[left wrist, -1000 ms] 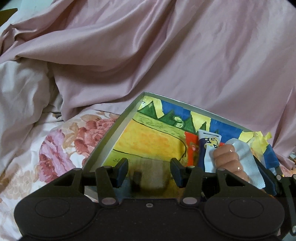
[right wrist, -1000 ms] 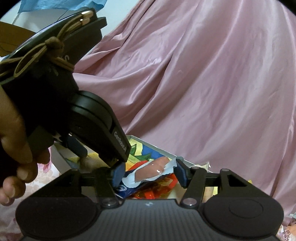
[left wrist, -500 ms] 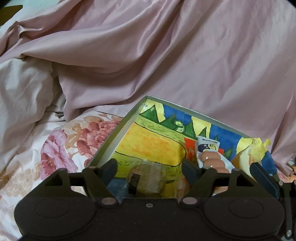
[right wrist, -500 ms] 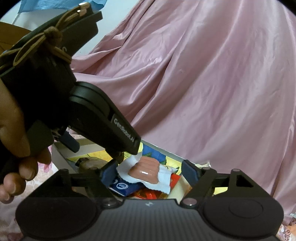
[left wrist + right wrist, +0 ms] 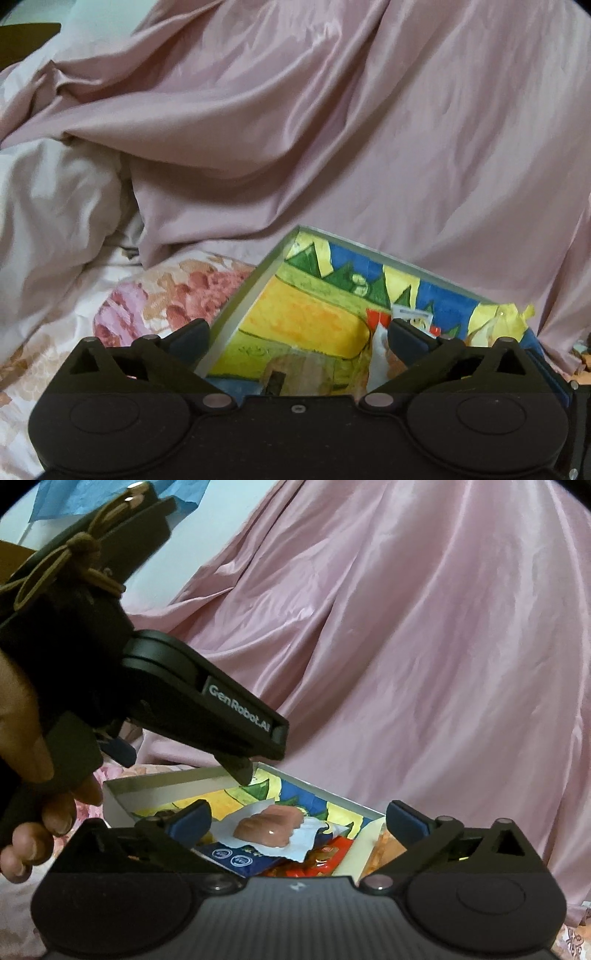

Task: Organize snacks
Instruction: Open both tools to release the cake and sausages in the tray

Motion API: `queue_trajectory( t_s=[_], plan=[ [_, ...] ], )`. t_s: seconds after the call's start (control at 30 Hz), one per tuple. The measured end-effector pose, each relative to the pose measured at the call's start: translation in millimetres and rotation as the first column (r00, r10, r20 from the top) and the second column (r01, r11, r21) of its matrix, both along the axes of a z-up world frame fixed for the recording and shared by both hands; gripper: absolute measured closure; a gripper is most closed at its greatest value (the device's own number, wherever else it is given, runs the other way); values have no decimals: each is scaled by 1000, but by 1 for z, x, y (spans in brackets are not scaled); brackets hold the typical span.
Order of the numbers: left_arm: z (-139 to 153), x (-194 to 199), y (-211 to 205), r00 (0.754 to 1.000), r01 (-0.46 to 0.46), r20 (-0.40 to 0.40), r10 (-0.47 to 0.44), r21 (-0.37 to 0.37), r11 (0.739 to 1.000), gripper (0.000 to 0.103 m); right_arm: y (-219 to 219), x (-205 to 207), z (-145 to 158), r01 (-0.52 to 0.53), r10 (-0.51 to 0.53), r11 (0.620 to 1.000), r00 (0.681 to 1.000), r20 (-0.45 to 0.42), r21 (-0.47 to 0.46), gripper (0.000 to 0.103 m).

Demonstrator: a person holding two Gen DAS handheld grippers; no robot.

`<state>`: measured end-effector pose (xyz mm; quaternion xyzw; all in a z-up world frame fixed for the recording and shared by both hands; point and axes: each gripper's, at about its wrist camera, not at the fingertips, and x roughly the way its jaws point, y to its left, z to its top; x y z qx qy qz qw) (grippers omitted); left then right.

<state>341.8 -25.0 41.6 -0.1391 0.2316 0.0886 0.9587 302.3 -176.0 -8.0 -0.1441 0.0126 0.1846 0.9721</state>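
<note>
While both the left gripper (image 5: 297,338) and the right gripper (image 5: 298,818) stand wide open and empty, we find the sausage snack (image 5: 267,829) lying between and just beyond the right jaws, atop packets in the painted box (image 5: 166,781), and advise withdrawing straight back to avoid snagging its wrapper.

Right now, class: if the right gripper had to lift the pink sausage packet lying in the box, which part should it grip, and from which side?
Grip the plump pink middle of the sausage packet, coming from above with one finger on each long side. It lies flat on other packets in the box; its white wrapper edges look thin and floppy. The right gripper is open.
</note>
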Motion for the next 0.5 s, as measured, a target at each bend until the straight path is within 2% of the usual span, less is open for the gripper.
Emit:
queue_trajectory(
  t_s=[0.5],
  plan=[
    [11,-20,3,996,-61,60,60,11,998,1,-22,-8,22,50,-52,992,998,21,116,0]
  ],
)
